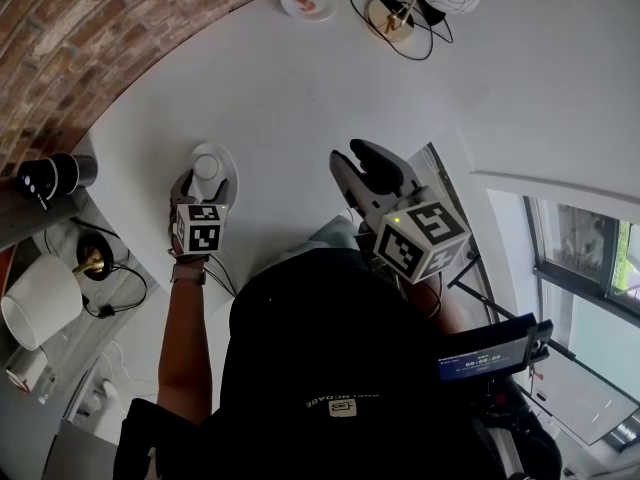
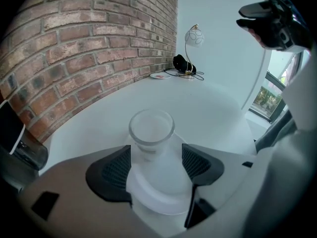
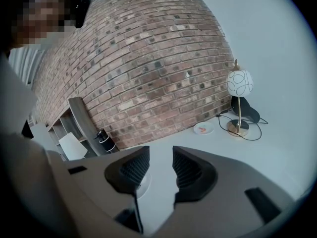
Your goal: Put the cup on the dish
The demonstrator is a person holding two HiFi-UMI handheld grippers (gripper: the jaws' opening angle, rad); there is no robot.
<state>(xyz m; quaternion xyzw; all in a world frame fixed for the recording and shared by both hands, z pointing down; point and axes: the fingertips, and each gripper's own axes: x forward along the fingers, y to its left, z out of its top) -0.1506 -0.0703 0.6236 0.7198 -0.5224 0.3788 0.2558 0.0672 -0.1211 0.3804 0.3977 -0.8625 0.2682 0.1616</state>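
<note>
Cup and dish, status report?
Left claw open, straddling glass cup. It stands upright on white dish. Right claw open, empty. Nothing in the way.

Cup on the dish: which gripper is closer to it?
Left. The left gripper has open jaws either side of the cup; the right gripper is empty, off to its right.
</note>
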